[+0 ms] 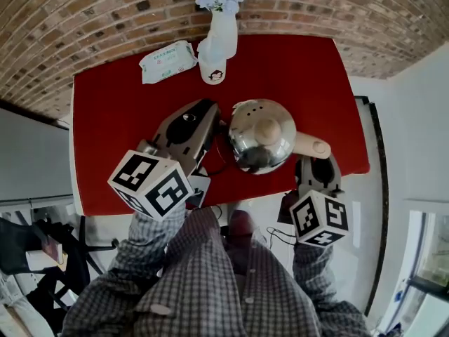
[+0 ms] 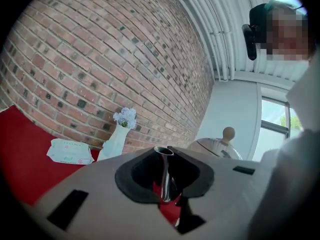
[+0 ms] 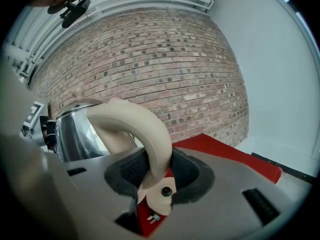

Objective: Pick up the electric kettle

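Observation:
The electric kettle [image 1: 261,133], shiny steel with a cream knob on its lid, sits between my two grippers over the front part of the red table [image 1: 119,118]. My left gripper [image 1: 219,128] is shut on the kettle's narrow metal spout [image 2: 164,171], which stands upright between the dark pads. My right gripper [image 1: 313,159] is shut on the curved cream handle [image 3: 145,134], which arches from the steel body [image 3: 75,134] down between the pads. In the left gripper view the lid and its knob [image 2: 228,133] show just past the jaws.
A white vase with pale blue flowers [image 1: 223,27] and a small white cup [image 1: 212,69] stand at the table's far edge, against the brick wall. A pack of wipes [image 1: 167,60] lies left of them. A thin cable [image 1: 280,237] hangs by the person's checked shirt.

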